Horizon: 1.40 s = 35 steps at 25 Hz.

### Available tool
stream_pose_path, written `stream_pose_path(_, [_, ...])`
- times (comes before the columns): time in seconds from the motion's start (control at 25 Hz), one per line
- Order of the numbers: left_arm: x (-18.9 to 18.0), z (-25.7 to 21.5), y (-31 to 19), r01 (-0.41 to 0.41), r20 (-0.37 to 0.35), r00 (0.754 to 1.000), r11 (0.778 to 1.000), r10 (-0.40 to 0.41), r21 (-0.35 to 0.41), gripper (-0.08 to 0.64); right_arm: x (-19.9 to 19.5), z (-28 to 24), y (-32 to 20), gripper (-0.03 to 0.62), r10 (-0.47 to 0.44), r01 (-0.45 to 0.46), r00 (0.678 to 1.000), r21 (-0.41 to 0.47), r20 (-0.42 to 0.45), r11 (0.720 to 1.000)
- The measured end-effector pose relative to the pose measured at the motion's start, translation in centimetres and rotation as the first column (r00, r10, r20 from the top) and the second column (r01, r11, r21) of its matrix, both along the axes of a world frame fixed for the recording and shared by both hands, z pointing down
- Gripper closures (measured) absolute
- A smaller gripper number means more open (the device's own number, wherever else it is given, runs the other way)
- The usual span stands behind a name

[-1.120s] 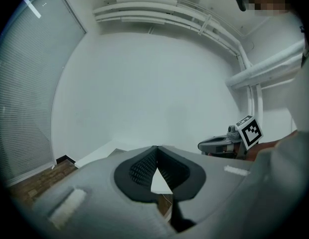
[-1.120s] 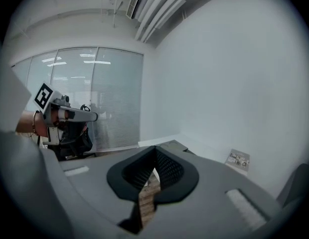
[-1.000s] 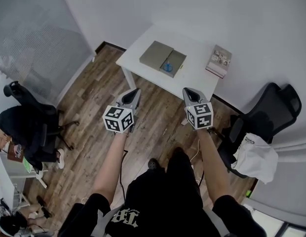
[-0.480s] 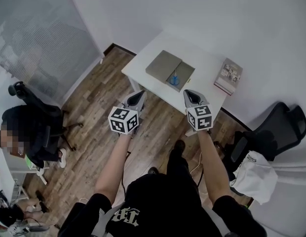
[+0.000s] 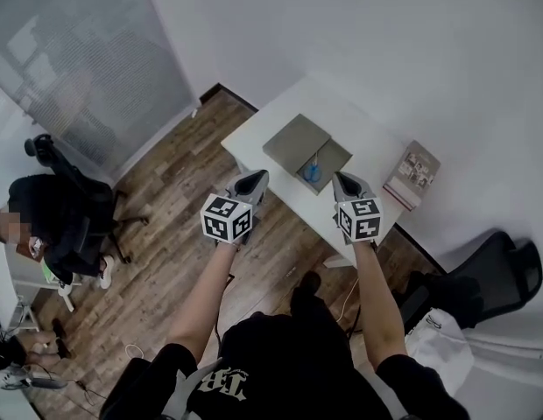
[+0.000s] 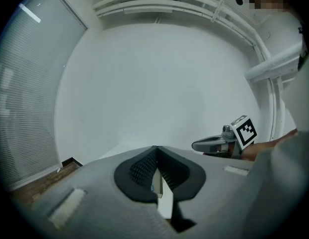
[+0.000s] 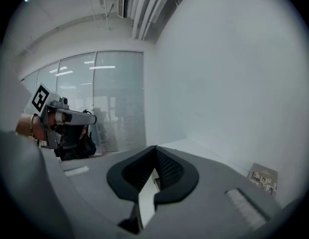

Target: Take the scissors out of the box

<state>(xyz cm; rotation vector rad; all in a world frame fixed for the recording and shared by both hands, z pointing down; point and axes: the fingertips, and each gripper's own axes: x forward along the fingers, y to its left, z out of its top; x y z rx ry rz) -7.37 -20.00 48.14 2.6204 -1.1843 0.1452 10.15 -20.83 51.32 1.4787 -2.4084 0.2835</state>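
Since the scissors [image 5: 313, 171] sit inside the open box [image 5: 293, 141] on the white table [image 5: 352, 116], and both tools hang short of the table's near edge, neither has anything to hold. The left gripper [image 5: 256, 178] and right gripper [image 5: 344, 180] each have their jaws pressed together, empty, and aim side by side toward the box. The blue handles show in the box's right half (the lid lies folded out flat to the left), so the right gripper looks better placed to reach them. Its jaws must part first. A book [image 5: 412, 172] lies apart from the box, clear of the likely path.
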Motion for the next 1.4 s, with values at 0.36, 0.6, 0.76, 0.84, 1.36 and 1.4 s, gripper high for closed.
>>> stream_pose_path(0.36, [2.9, 0.0, -2.7, 0.023, 0.01, 1.0, 1.0, -0.023, -0.002, 0.558, 2.5, 0.2, -3.1, 0.588, -0.046, 0.046, 0.999, -0.001, 0.017, 0.999])
stream_pose_path(0.6, [3.6, 0.5, -4.0, 0.052, 0.016, 0.999, 0.999, -0.052, -0.005, 0.558, 3.1, 0.6, -5.0, 0.588, -0.075, 0.075, 0.997, -0.004, 0.029, 0.997])
stream_pose_path(0.76, [4.4, 0.4, -4.8, 0.062, 0.014, 0.998, 0.998, -0.062, -0.003, 0.558, 3.6, 0.7, -5.7, 0.588, -0.089, 0.089, 0.996, -0.007, 0.033, 0.996])
stream_pose_path(0.84, [4.7, 0.5, -5.1, 0.072, 0.013, 0.997, 0.997, -0.072, -0.001, 0.558, 3.7, 0.8, -6.1, 0.588, -0.098, 0.098, 0.995, -0.009, 0.035, 0.995])
stream_pose_path(1.36, [4.7, 1.7, -6.6, 0.105, 0.001, 0.994, 0.994, -0.105, -0.012, 0.558, 4.2, 3.1, -8.5, 0.588, -0.111, 0.113, 0.993, -0.064, 0.043, 0.992])
stream_pose_path(1.4, [4.4, 2.0, -6.9, 0.106, 0.0, 0.994, 0.994, -0.106, -0.015, 0.558, 4.2, 3.3, -8.7, 0.588, -0.105, 0.108, 0.993, -0.068, 0.044, 0.992])
